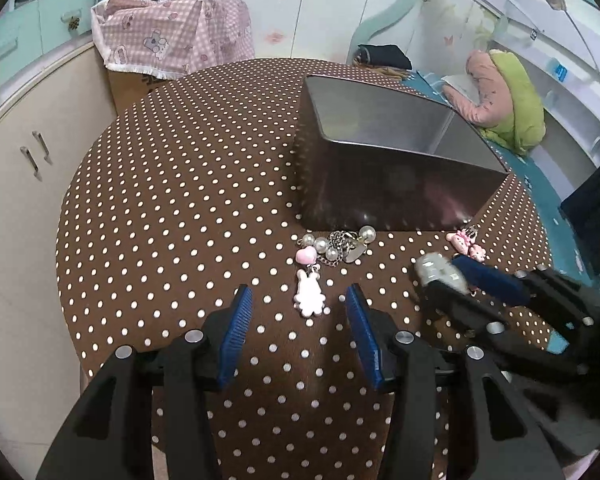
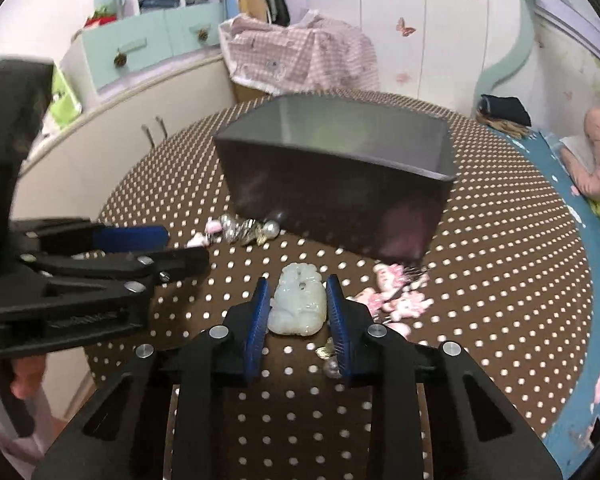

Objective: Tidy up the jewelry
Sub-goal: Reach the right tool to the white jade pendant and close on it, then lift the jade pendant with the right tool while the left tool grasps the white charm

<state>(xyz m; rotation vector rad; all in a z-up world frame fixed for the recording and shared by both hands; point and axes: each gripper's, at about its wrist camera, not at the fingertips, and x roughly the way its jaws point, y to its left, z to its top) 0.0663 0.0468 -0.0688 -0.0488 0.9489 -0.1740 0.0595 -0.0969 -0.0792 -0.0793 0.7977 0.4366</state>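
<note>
Right gripper (image 2: 298,308) brackets the jade pendant (image 2: 299,305), jaws narrowly parted; grip contact cannot be confirmed. Pendant's long axis points at the box (image 2: 340,184). Left gripper (image 1: 298,300) is wide open, empty.

A round bench (image 1: 172,184) is covered by a brown cloth with white dots. On it a dark open box (image 1: 384,184) is set, toward the far side. Just before the box's near wall a cluster of pearls and chain (image 1: 340,244) is laid, with a pink heart and a white rabbit charm (image 1: 310,294) beside it. Pink figure charms (image 2: 400,296) are spread near the box's corner. A pale carved pendant (image 2: 298,304) is seen over the cloth.
</note>
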